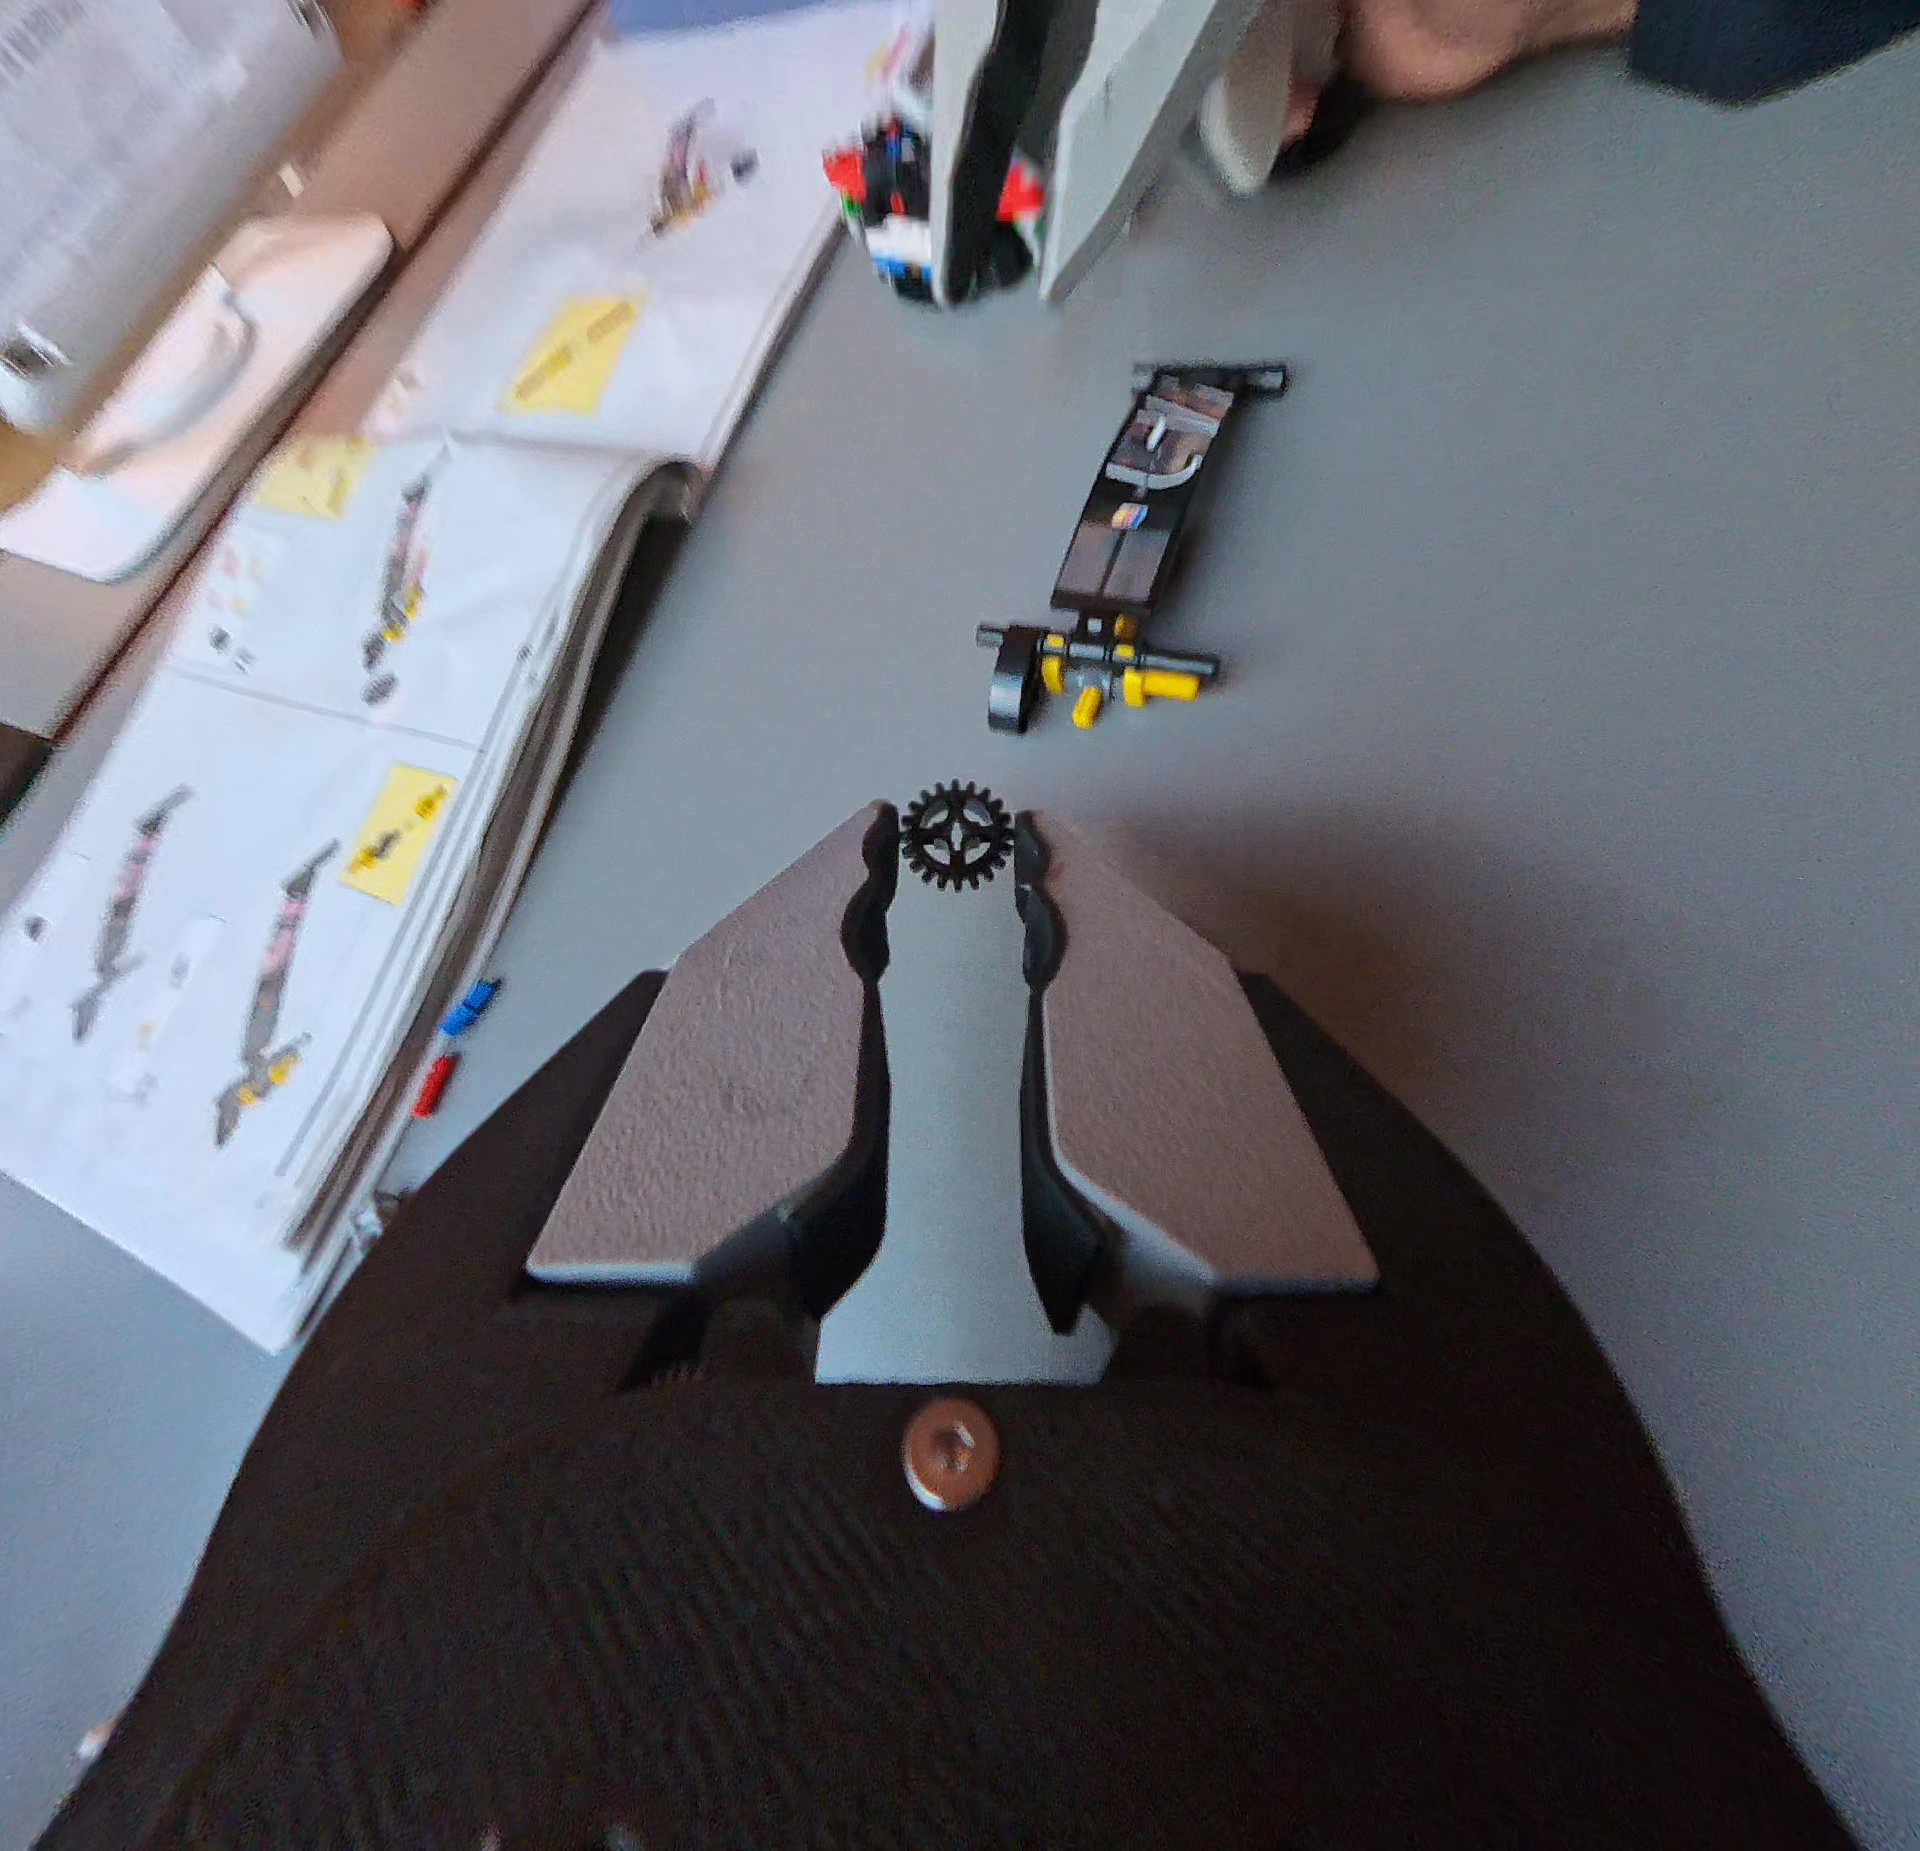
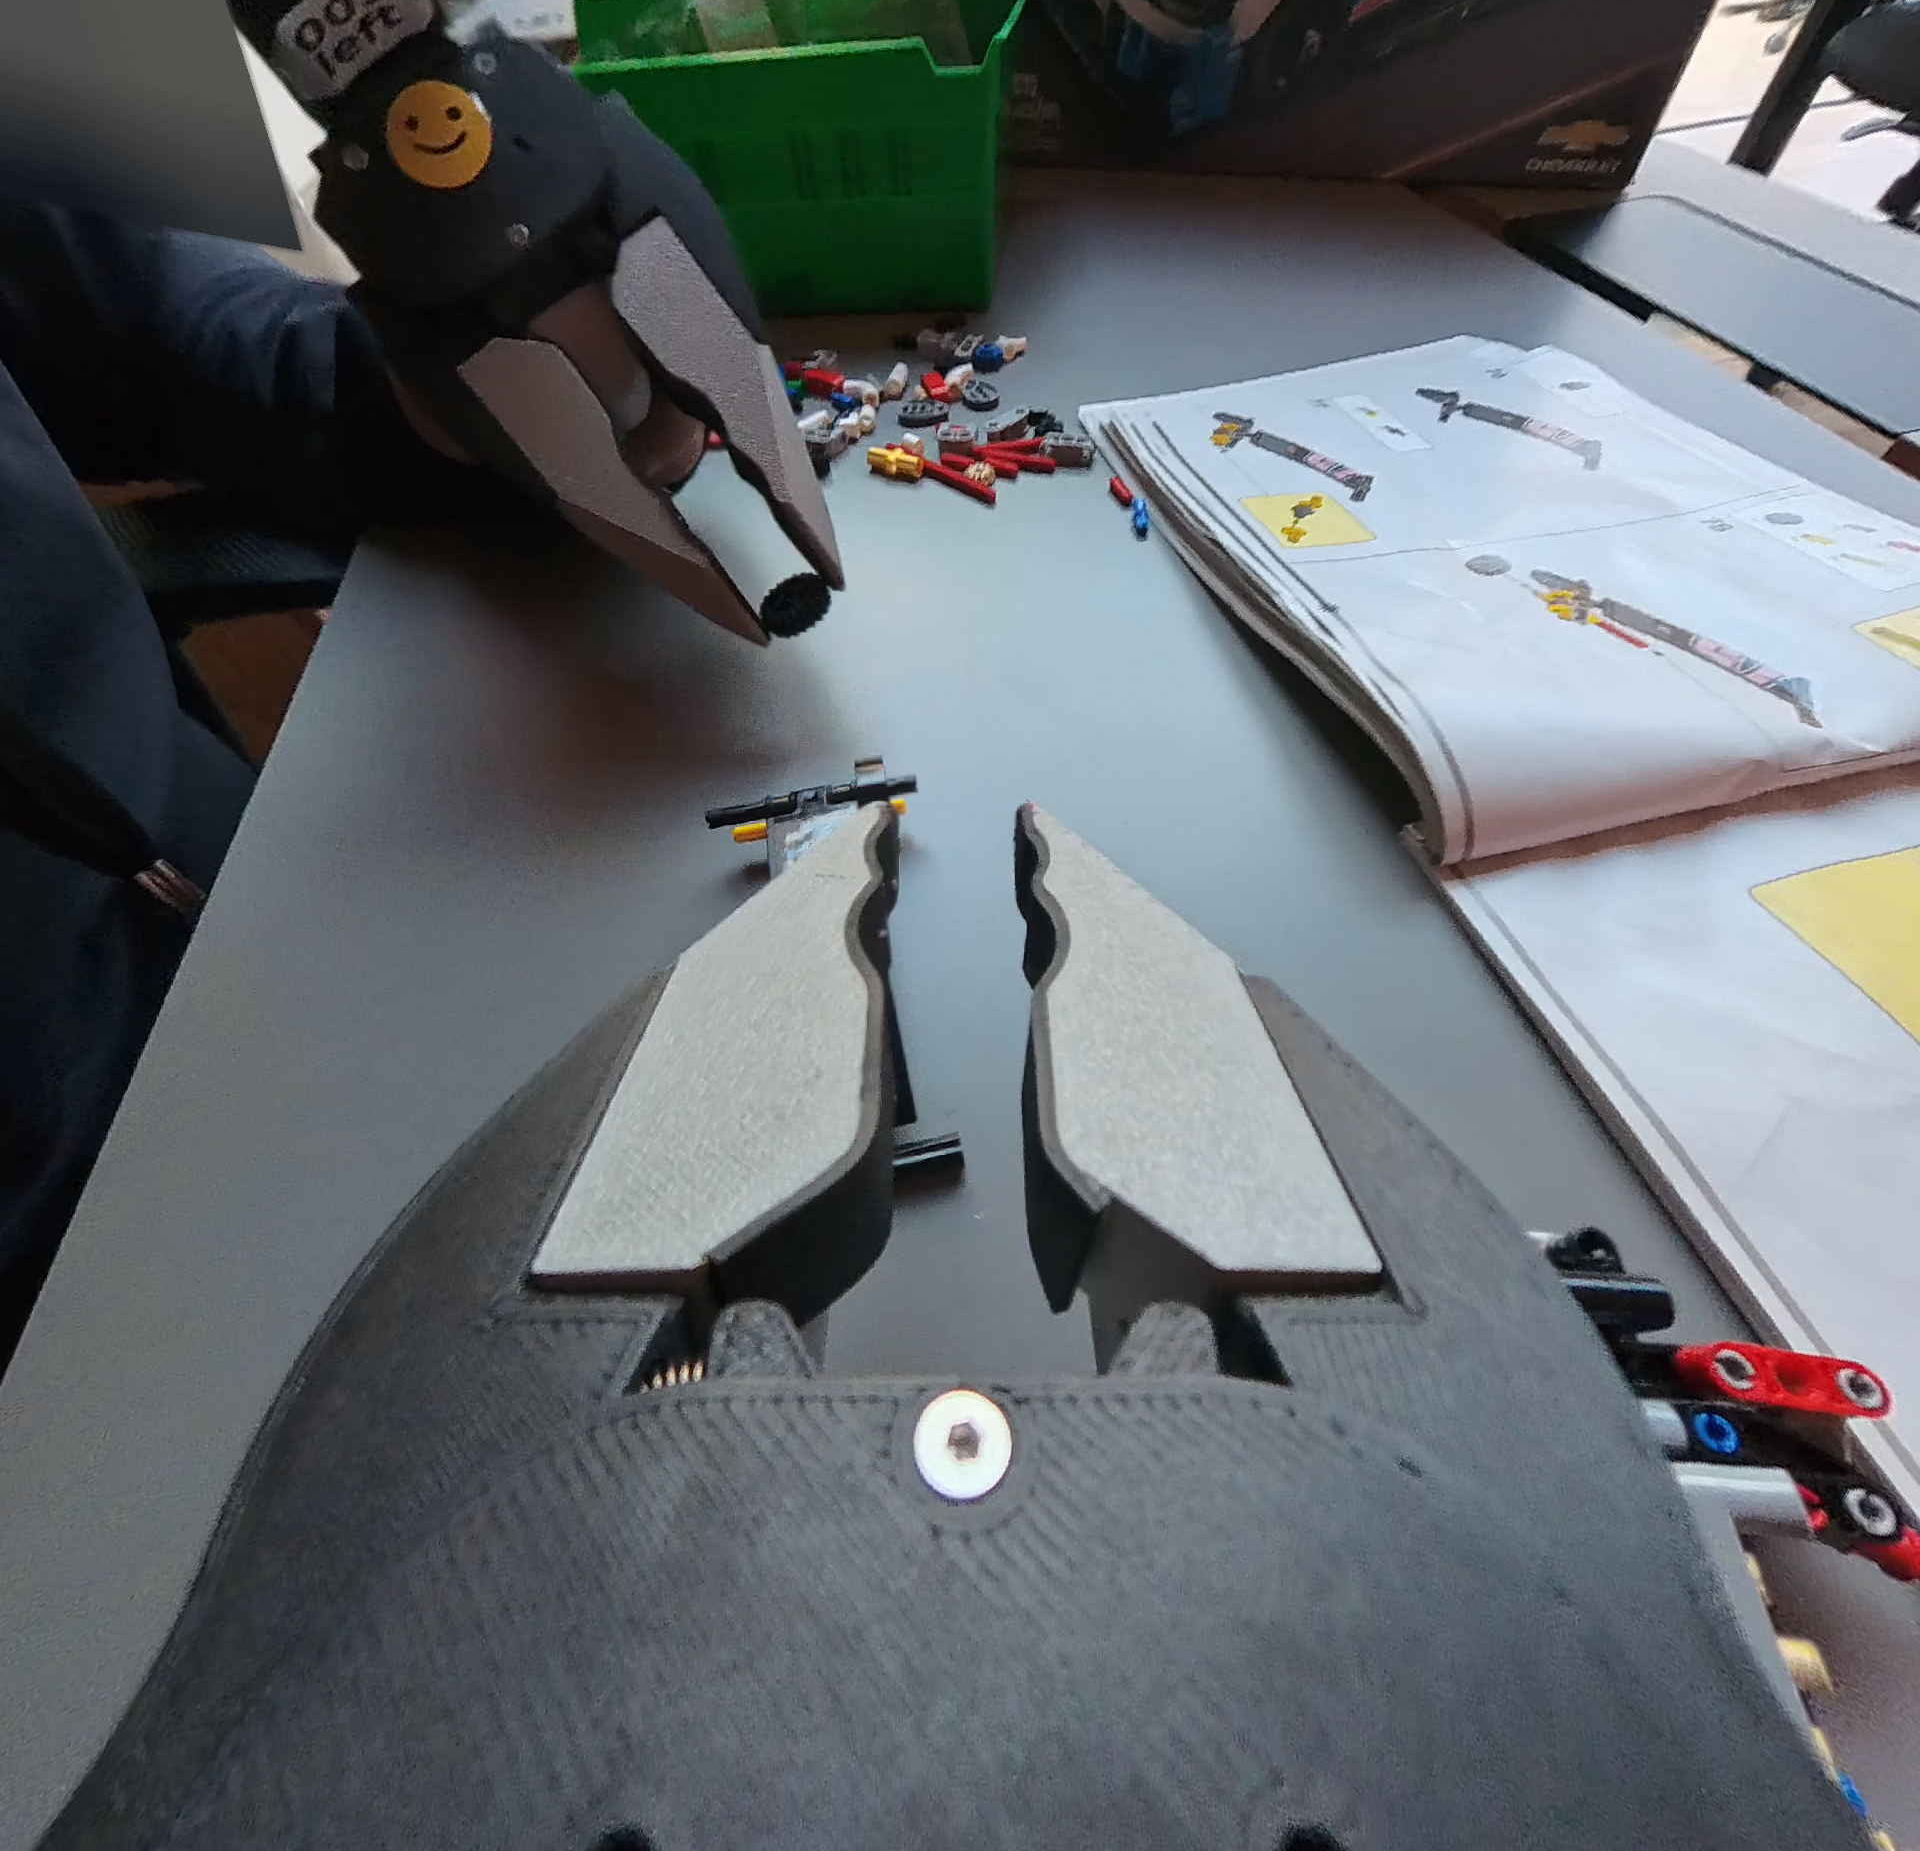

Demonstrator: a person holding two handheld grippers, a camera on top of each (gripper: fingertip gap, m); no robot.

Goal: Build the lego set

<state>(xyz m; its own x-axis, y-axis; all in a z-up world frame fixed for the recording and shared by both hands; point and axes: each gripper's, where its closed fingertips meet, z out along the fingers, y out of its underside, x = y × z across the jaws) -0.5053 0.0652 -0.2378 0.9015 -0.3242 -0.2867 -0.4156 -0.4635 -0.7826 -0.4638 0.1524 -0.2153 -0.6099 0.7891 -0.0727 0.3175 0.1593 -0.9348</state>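
Left gripper pinches black gear by its rim, face toward camera. Right gripper spread, bare, over long black assembly lying lengthwise away.

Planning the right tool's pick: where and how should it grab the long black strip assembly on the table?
Grip the black strip assembly across its flat, narrow middle, coming from above with fingers on the two long sides. The axle end with yellow pins is knobbly and probably offers poorer contact.

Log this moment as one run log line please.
left gripper: shut on black gear | right gripper: open, empty, above long black subassembly
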